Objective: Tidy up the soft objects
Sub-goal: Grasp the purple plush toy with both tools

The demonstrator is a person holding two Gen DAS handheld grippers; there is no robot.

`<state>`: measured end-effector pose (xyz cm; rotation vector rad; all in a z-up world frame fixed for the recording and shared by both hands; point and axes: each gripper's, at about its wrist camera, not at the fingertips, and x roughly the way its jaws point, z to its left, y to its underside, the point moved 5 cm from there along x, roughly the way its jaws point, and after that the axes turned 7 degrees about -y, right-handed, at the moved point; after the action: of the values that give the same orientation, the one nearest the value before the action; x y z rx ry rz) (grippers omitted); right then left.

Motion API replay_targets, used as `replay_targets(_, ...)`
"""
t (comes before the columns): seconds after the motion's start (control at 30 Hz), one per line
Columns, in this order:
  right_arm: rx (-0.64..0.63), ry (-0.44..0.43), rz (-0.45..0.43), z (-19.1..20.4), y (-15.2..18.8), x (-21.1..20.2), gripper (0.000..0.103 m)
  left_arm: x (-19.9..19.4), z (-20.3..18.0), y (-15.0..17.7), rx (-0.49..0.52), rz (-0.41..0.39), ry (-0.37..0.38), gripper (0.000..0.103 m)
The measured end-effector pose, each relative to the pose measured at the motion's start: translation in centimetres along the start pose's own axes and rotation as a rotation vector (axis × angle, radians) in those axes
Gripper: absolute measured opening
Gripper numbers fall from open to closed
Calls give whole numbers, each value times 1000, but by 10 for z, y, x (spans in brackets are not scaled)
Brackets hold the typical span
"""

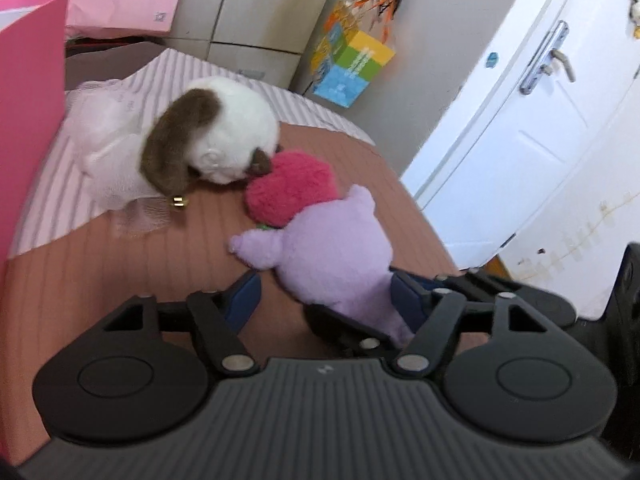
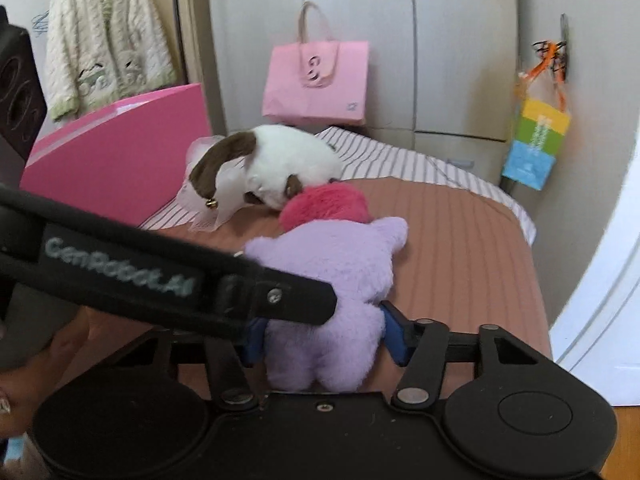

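Observation:
A purple plush toy (image 1: 328, 256) lies on the brown bedspread (image 1: 120, 264); it also shows in the right wrist view (image 2: 332, 276). My right gripper (image 2: 322, 336) is shut on its lower body, blue pads pressing both sides. My left gripper (image 1: 324, 296) is open beside it, and its arm crosses the right wrist view. A pink fluffy plush (image 1: 292, 186) touches the purple toy's head. A white and brown plush dog (image 1: 216, 140) in a gauzy dress lies behind it, also seen in the right wrist view (image 2: 276, 164).
A pink box (image 2: 120, 148) stands at the bed's left side. A pink paper bag (image 2: 316, 80) leans against the wardrobe. A colourful bag (image 2: 536, 144) hangs on the wall. A white door (image 1: 540, 100) is on the right. The striped sheet (image 2: 400, 160) covers the far bed end.

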<state>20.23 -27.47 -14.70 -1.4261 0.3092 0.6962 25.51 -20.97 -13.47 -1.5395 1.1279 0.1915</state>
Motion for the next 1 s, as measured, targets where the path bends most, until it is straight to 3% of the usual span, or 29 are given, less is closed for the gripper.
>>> replay_targets(0.07, -28, 35, -15, 10, 4, -2, 57, 2, -1, 3, -29, -3, 37, 60)
replay_targets(0.3, 54, 47, -50, 17, 13, -13, 55, -3, -11, 16, 29, -79, -15, 55)
replay_targets(0.53, 44, 97, -78, 25, 19, -16, 54, -8, -8, 19, -10, -67, -22, 58)
replay_targets(0.7, 99, 55, -95, 21, 20, -21, 54, -13, -15, 23, 23, -78, -37, 54)
replay_targets(0.87, 83, 86, -93, 27, 24, -25, 53, -19, -17, 29, 37, -85, -40, 54)
replay_targets(1.0, 103, 55, -90, 29, 26, -28, 54, -27, -17, 34, 55, -96, -69, 54)
